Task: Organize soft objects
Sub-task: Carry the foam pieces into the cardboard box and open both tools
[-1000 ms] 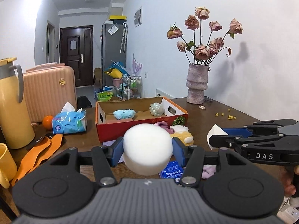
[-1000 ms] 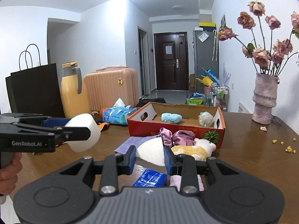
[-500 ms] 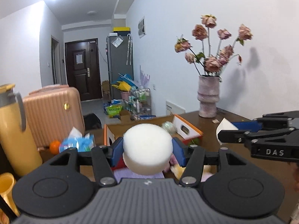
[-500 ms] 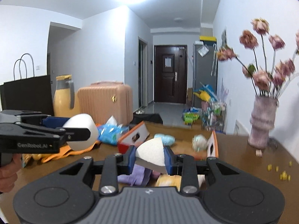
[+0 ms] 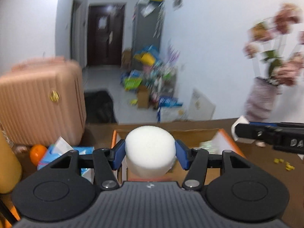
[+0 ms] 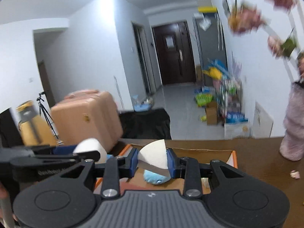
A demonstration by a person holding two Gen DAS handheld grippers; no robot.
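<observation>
My left gripper [image 5: 150,152] is shut on a round white sponge [image 5: 150,150], held over the orange cardboard box [image 5: 226,142]. In the right wrist view my right gripper [image 6: 152,160] is shut on a white wedge-shaped sponge [image 6: 154,154] above the same box [image 6: 232,157]. A blue plush toy [image 6: 155,177] lies in the box just under the wedge. The right gripper [image 5: 239,131] shows at the right edge of the left wrist view, with the white wedge at its tip. The left gripper [image 6: 95,153] with its round sponge [image 6: 91,145] appears at the left of the right wrist view.
A pink suitcase [image 5: 39,98] stands beyond the table's far left. An orange [image 5: 38,153], a blue tissue pack [image 5: 62,152] and a yellow jug [image 5: 7,167] sit left of the box. A vase of dried flowers [image 5: 264,98] stands at the right. Yellow crumbs [image 5: 283,164] lie on the brown table [image 6: 262,152].
Both grippers have swept forward over the table and now hang above the open box, each still gripping its sponge. The clutter in front of the box has dropped out of view.
</observation>
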